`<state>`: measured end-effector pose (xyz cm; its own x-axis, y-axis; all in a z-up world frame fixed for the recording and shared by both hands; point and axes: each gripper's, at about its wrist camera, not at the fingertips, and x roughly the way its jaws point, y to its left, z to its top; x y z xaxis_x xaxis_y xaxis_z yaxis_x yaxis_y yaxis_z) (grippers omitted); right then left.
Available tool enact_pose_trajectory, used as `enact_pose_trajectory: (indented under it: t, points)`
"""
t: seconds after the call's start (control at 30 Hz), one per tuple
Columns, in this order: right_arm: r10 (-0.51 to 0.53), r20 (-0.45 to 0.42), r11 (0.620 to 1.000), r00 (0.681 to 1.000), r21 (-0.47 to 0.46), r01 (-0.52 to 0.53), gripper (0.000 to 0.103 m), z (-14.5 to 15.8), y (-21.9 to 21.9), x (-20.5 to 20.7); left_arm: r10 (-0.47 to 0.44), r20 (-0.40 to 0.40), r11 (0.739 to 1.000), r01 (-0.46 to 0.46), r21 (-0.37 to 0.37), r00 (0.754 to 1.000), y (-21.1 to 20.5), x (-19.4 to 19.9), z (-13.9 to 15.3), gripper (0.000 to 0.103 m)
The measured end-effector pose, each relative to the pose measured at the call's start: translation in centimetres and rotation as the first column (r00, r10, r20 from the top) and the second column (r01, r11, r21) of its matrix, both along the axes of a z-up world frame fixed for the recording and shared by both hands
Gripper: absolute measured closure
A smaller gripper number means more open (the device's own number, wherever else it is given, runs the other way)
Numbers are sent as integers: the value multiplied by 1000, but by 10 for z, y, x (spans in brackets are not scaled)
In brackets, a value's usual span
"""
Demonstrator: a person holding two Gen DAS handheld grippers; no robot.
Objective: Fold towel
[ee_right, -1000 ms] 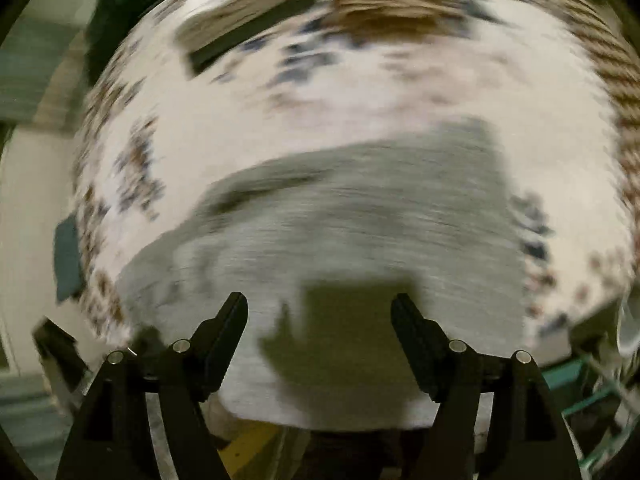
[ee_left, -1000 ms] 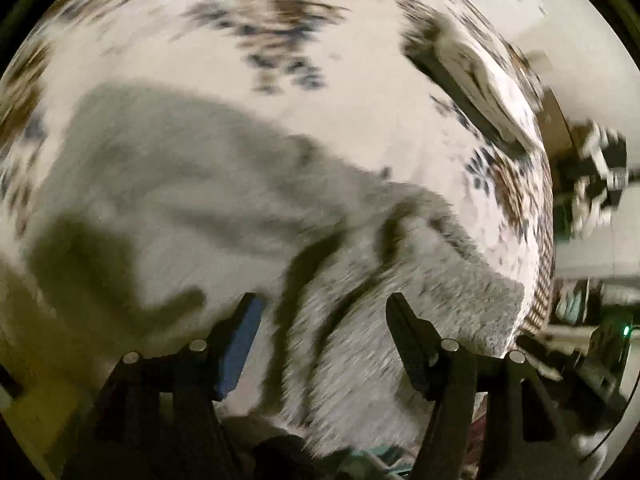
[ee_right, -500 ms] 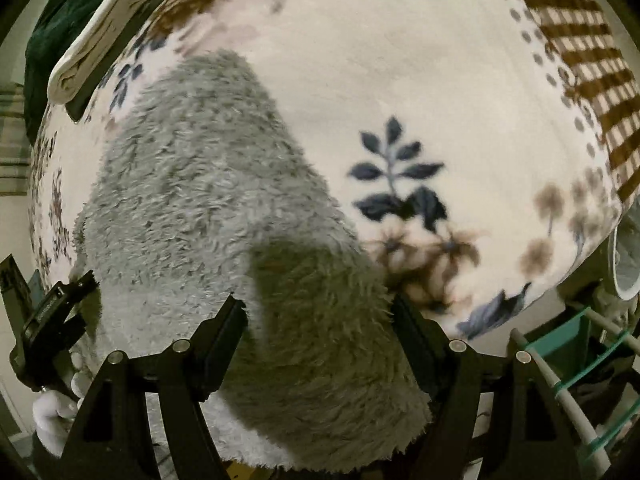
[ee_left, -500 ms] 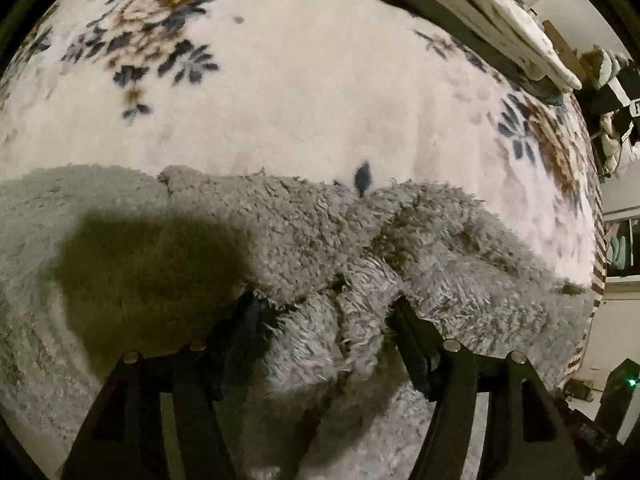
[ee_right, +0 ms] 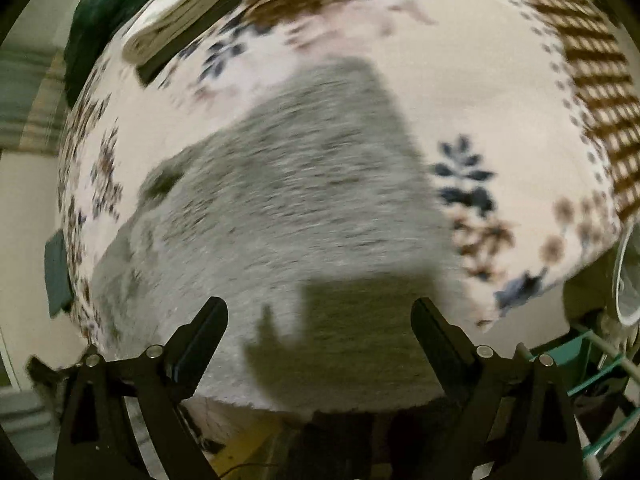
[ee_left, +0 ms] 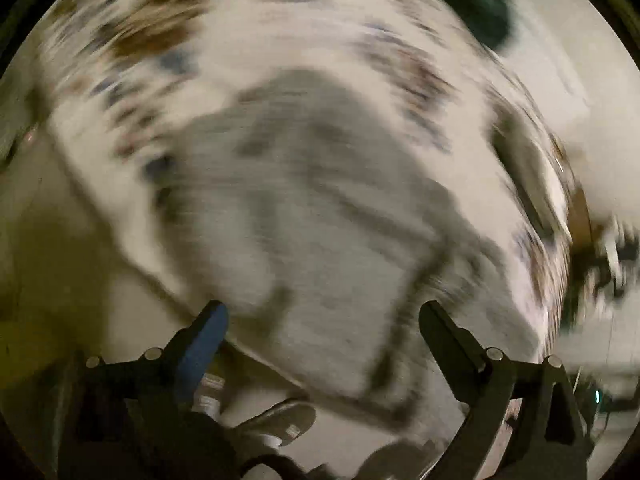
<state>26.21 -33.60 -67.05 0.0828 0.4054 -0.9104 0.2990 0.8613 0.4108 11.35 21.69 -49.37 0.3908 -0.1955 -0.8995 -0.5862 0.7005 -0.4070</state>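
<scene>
A fluffy grey towel (ee_left: 320,216) lies folded on a white floral blanket (ee_left: 120,128), heavily blurred in the left wrist view. My left gripper (ee_left: 320,320) hangs above the towel's near edge, its jaws opening wide with nothing pressed between them. In the right wrist view the same grey towel (ee_right: 288,208) spreads across the floral blanket (ee_right: 480,80). My right gripper (ee_right: 320,320) hovers over the towel's near part, jaws opening too, and its shadow falls on the pile; the pads touch nothing.
Folded cream linen (ee_right: 188,12) and a dark green cloth (ee_right: 104,12) lie at the blanket's far left edge. A teal rack (ee_right: 592,360) stands at the lower right, beside a brown-striped border (ee_right: 592,60). Pale floor (ee_left: 48,240) shows left of the blanket.
Both grippers have let go of the towel and spread wide. The left one has swung away and rolled, so the whole folded towel now lies in view. The right one has pulled back slightly.
</scene>
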Motion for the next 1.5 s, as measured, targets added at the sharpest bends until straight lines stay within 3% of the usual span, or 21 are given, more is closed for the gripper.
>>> enact_pose_trajectory:
  t: [0.1,0.17,0.2,0.23,0.27,0.4,0.47,0.6,0.67,0.73,0.87,1.03,1.13,1.3,1.33,1.37,1.5]
  points:
    - [44,8,999,999,-25,-44,8,6,27,12,138,0,990,-138,-35,990,34,-3,-25,6]
    - [70,9,997,998,-31,-69,8,7,39,19,178,23,983,-177,-43,984,46,2,-32,6]
    - [76,9,996,997,-39,-76,8,8,42,22,179,46,984,-178,-28,983,48,6,-30,23]
    - [84,8,995,996,-47,-84,8,8,48,26,169,90,985,-171,10,981,49,11,-26,51]
    - [93,4,994,996,-53,-92,8,6,54,28,146,113,988,-150,28,983,48,17,-23,88]
    - [91,-14,994,996,-58,-92,8,-2,67,32,117,254,989,-135,54,960,52,28,2,89]
    - [90,-21,994,996,-59,-91,8,-6,73,33,104,272,989,-129,78,957,57,30,11,89]
    - [96,-39,994,995,-57,-98,8,-13,81,30,169,129,985,-170,-5,977,83,34,-38,86]
    - [96,-44,994,994,-55,-99,8,-15,85,30,213,122,974,-202,-100,969,92,23,-51,82]
    - [94,-46,994,995,-50,-96,8,-16,87,31,226,132,968,-208,-138,965,94,12,-43,73]
    - [82,-55,995,995,-45,-85,8,-20,84,31,292,188,950,-262,-169,938,97,-16,-24,25]
    - [58,-68,998,996,-32,-61,8,-26,78,29,309,193,936,-263,-233,931,101,-7,-56,25]
    - [70,-68,997,995,-32,-72,8,-26,82,30,242,178,957,-205,-204,954,93,19,-73,25]
    - [69,-58,997,996,-30,-71,8,-26,84,34,174,208,983,-159,-88,963,81,44,-68,27]
    - [62,-57,998,996,-27,-64,8,-26,83,35,177,222,983,-162,-84,959,81,44,-67,35]
    - [56,-55,998,997,-22,-57,8,-26,82,35,174,237,984,-159,-82,956,80,44,-65,68]
    - [44,-29,999,999,2,-44,8,-23,75,35,133,310,991,-136,-13,941,66,42,-34,77]
